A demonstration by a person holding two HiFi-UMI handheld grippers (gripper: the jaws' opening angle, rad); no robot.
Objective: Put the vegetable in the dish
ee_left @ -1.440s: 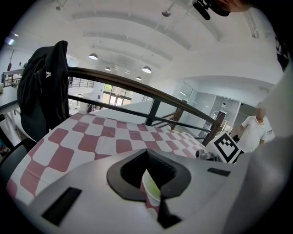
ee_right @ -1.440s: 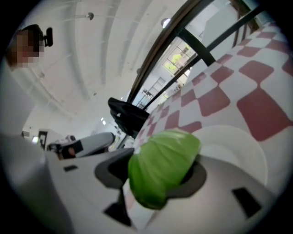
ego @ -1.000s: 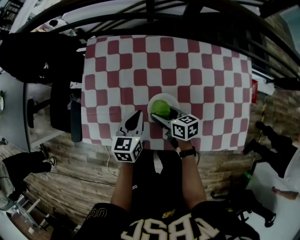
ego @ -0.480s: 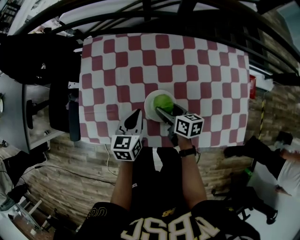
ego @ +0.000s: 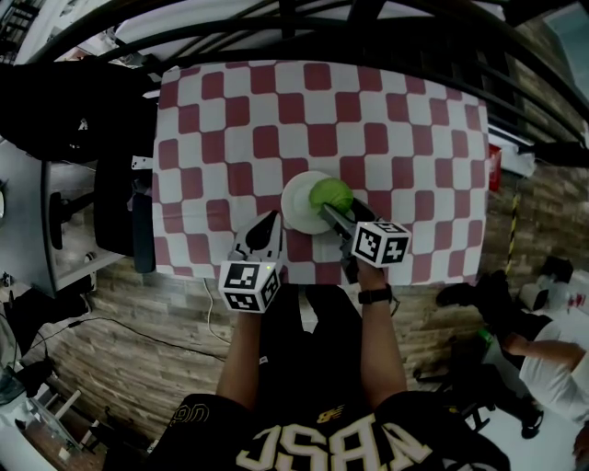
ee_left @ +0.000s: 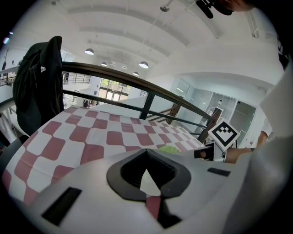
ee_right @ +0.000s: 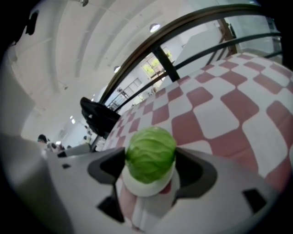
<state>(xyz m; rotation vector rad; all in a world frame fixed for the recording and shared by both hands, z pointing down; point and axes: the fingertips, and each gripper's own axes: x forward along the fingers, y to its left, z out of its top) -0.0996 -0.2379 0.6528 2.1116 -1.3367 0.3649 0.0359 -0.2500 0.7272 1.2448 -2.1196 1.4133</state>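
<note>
A green cabbage (ego: 331, 194) lies on the right side of a white dish (ego: 293, 201) near the front of the red-and-white chequered table. My right gripper (ego: 331, 211) reaches to it from the right. In the right gripper view the cabbage (ee_right: 150, 153) fills the gap between the jaws over the dish (ee_right: 145, 188), and the jaws are opening around it. My left gripper (ego: 268, 224) hovers just left of the dish with its tips together and nothing in them. The left gripper view shows a green sliver of cabbage (ee_left: 168, 148) beyond its jaws.
The chequered cloth (ego: 276, 120) covers the whole table, whose front edge runs just under both grippers. A dark railing (ego: 294, 28) borders the far side. A black chair with a jacket (ego: 120, 207) stands at the left. A person (ego: 552, 359) is on the floor at the lower right.
My right gripper has shifted a little to the right and back, and the cabbage now lies toward the dish's right side. The left gripper has stayed put.
</note>
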